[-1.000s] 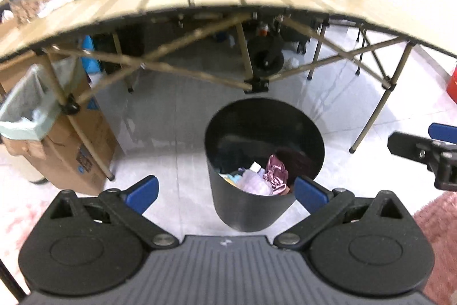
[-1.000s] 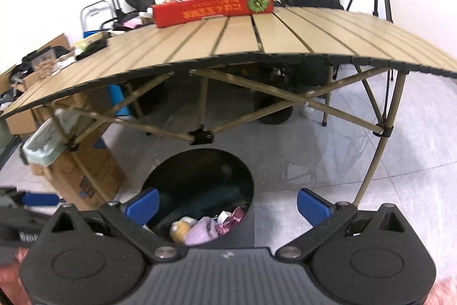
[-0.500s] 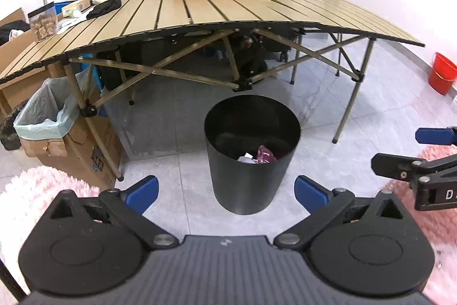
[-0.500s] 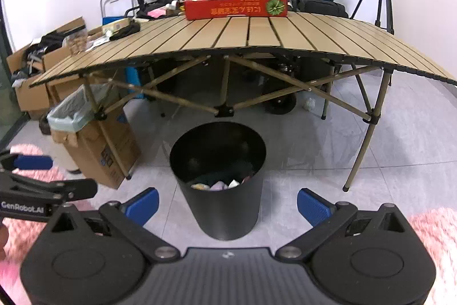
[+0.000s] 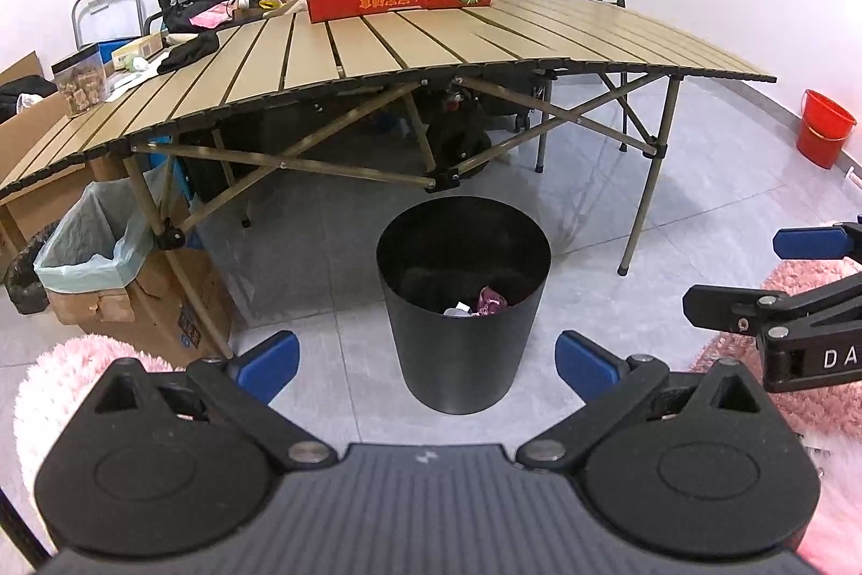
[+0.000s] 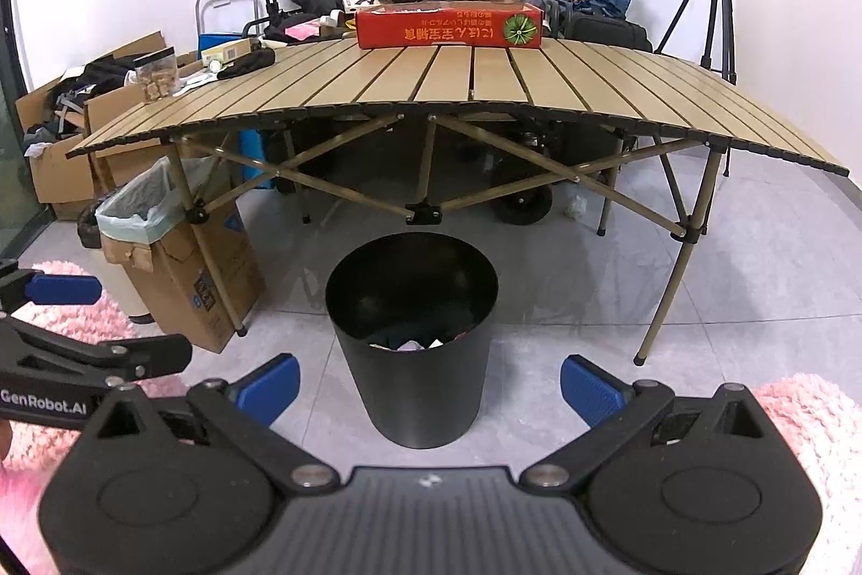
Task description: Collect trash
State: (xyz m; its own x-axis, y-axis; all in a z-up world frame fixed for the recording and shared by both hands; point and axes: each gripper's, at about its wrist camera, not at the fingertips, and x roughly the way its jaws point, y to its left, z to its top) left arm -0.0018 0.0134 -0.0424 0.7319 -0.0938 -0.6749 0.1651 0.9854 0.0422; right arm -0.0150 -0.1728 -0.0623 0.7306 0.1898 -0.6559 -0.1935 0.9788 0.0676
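Left tool (image 5: pixel 425 362): blue-padded fingers spread wide, nothing between them. Right tool (image 6: pixel 428 383): likewise wide open and empty. Each tool shows at the edge of the other's view; the right one carries white letters "DA", cut off by the frame; the left one reads "GenRobot.AI".

Black round plastic trash bin (image 5: pixel 462 305) stands upright on the grey tiled floor (image 5: pixel 700 198), in front of both tools and just before the near edge of the tan slatted folding surface (image 5: pixel 431 41). Crumpled trash (image 5: pixel 482 303) lies in the bin's bottom: a purplish wrapper, white scraps.

At the surface's far edge lies a long red cardboard box (image 6: pixel 450 27) with yellow characters seen upside down, not legible, and a green round emblem at one end. Near the left end, a clear jar with black lid (image 5: pixel 80 85) and a black cloth (image 5: pixel 188 49).

Under the left end: brown cardboard box lined with a pale green bag (image 6: pixel 161 241). Red bucket (image 5: pixel 824 127) at far right. Pink shaggy rugs (image 6: pixel 808 435) either side of the bin.
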